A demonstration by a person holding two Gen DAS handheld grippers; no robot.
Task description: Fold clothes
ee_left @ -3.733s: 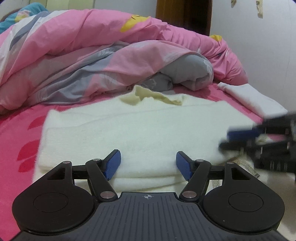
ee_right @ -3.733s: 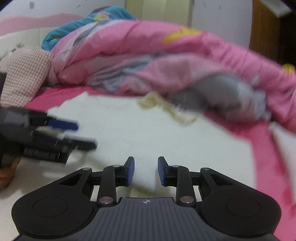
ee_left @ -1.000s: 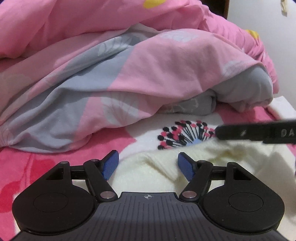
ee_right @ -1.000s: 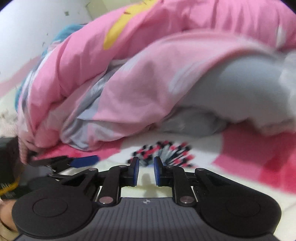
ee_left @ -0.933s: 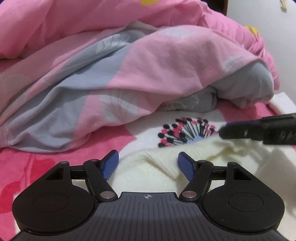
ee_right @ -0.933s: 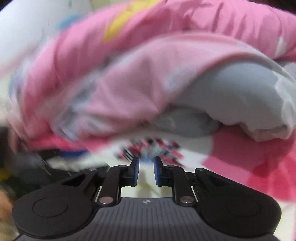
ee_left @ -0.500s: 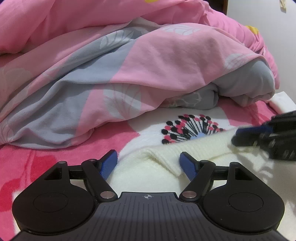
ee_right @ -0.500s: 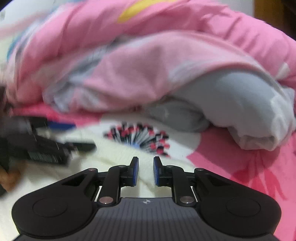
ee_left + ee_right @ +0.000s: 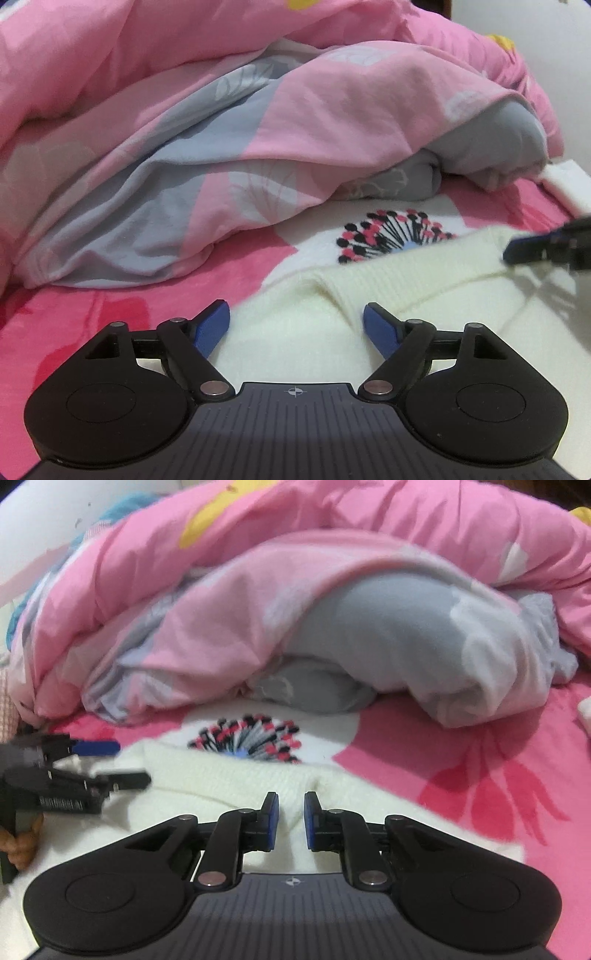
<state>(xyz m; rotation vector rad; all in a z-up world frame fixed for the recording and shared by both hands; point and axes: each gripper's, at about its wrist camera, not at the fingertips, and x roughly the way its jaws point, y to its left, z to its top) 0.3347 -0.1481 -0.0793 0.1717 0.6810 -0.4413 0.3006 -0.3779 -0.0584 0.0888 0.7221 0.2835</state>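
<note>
Cream knit sweater (image 9: 424, 306) lies flat on the pink floral bedsheet (image 9: 92, 306), in front of the bunched pink-and-grey quilt (image 9: 229, 147).
Left gripper (image 9: 295, 325) angles down over the sweater's ribbed edge, its jaws opening wide, clamping nothing. Right gripper (image 9: 290, 821) angles down likewise, fingers narrowly apart over the knit, gripping nothing visible.

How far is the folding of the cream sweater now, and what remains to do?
Done: the cream sweater lies folded over on the bed sheet, its ribbed edge near the quilt.

In hand: nothing is gripped. The left gripper is opening above the knit; the right gripper, jaws narrow, holds no cloth.

Left: probably another fold, then setting it aside.
</note>
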